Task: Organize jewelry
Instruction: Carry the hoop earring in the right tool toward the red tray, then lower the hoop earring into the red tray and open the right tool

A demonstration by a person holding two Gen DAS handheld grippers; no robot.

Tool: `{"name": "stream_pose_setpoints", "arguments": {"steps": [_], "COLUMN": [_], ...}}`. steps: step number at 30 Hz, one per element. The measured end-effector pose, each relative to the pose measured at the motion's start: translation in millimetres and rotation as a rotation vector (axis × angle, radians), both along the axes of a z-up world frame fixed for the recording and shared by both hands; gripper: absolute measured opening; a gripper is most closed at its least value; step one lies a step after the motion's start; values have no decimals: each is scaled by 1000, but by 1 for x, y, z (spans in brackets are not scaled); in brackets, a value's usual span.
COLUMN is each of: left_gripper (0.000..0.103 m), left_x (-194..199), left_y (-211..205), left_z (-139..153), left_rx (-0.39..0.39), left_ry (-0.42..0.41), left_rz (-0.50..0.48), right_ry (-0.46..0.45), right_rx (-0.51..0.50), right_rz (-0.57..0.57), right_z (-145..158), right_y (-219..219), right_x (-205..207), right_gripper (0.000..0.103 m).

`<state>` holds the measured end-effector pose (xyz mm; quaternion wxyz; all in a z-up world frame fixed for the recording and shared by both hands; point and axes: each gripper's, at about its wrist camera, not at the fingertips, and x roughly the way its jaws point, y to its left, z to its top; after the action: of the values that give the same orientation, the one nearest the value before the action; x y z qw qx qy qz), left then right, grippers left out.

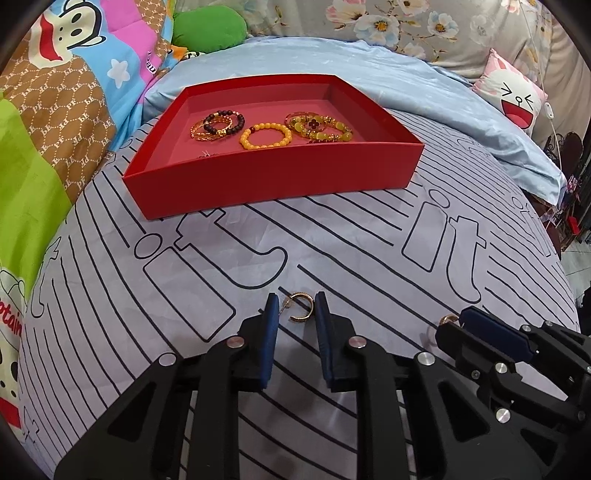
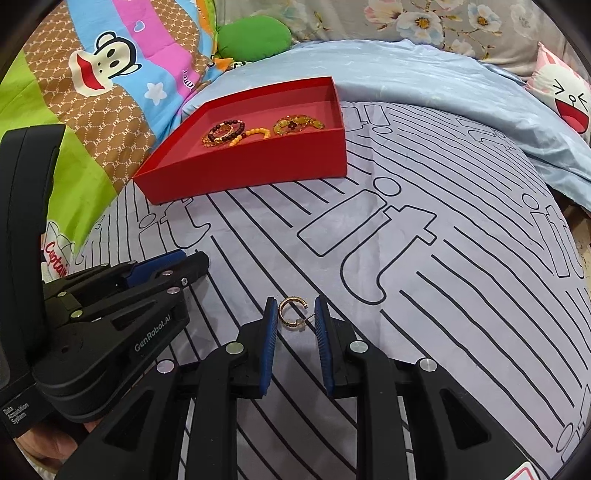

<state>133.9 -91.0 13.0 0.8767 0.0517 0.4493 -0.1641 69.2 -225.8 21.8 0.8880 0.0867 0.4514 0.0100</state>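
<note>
A small gold hoop earring (image 1: 301,308) sits between the blue pads of my left gripper (image 1: 296,309), just above the striped bedsheet. Both pads touch it. A second gold hoop earring (image 2: 293,314) spans the pads of my right gripper (image 2: 295,314), which is shut on it. In the left wrist view, the right gripper (image 1: 461,320) is close on the right with its earring (image 1: 448,319) at the tip. The left gripper (image 2: 194,258) shows at the left of the right wrist view. Farther back, a red tray (image 1: 273,177) (image 2: 251,166) holds several bead bracelets (image 1: 265,136) (image 2: 258,129).
A cartoon-print quilt (image 1: 55,122) lies bunched to the left of the tray, with a green plush (image 1: 208,29) behind it. A light blue pillow (image 1: 424,88) and a smiling-face cushion (image 1: 511,96) lie at the back right. The bed's edge drops off at the far right.
</note>
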Motion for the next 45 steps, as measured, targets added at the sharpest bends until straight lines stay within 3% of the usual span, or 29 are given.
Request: {"name": "stream_pose_setpoints", "arguments": {"steps": [25, 39, 45], "left_gripper": [19, 19, 19], "left_x": [17, 94, 135], "left_y": [24, 25, 17], "left_z": [46, 88, 87], "left_rx": [-42, -60, -43], "left_ry": [-39, -126, -136], "left_rz": [45, 72, 89], "right_ry": [-90, -162, -155], "right_rx": [7, -16, -43], "right_rz": [66, 66, 56], "right_z": [44, 78, 76], "right_y": [23, 20, 18], "right_x": [42, 132, 175], "right_gripper": [20, 20, 20]}}
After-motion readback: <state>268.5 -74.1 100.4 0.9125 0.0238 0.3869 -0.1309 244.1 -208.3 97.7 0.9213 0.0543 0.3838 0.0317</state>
